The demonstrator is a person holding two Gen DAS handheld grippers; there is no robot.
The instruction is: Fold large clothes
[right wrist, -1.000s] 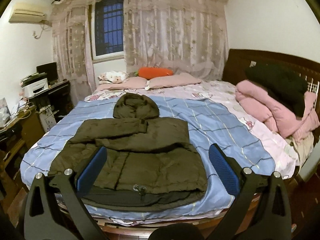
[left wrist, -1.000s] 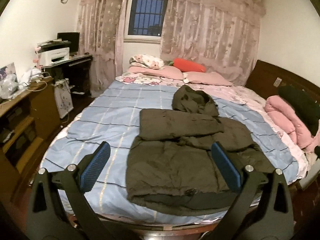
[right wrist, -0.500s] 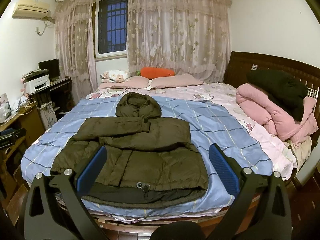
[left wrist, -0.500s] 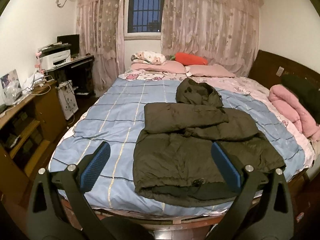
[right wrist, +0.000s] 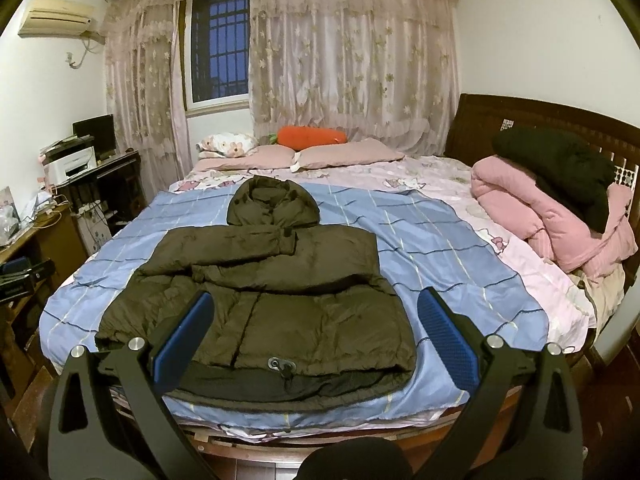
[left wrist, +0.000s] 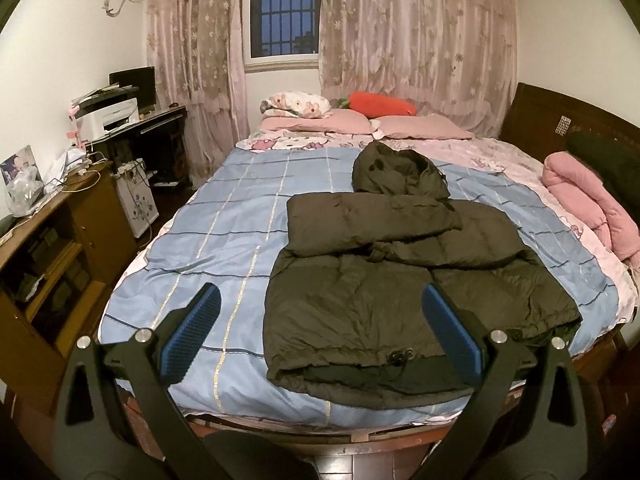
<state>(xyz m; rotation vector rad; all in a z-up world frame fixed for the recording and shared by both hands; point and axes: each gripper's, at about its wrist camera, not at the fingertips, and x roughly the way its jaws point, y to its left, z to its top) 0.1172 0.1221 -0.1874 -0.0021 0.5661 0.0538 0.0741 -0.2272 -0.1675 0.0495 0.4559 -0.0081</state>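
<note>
Jacket (left wrist: 400,280) flat on bed (left wrist: 224,236), beyond and below left gripper (left wrist: 320,328) and right gripper (right wrist: 316,332), both spread wide, empty.

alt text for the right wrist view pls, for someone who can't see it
A dark olive hooded puffer jacket lies flat on a blue checked bedspread, both sleeves folded across its chest and hood pointing towards the pink pillows. The right gripper, with blue-padded fingers, is open above the jacket's hem, holding nothing. A pink quilt sits at the right.
</note>
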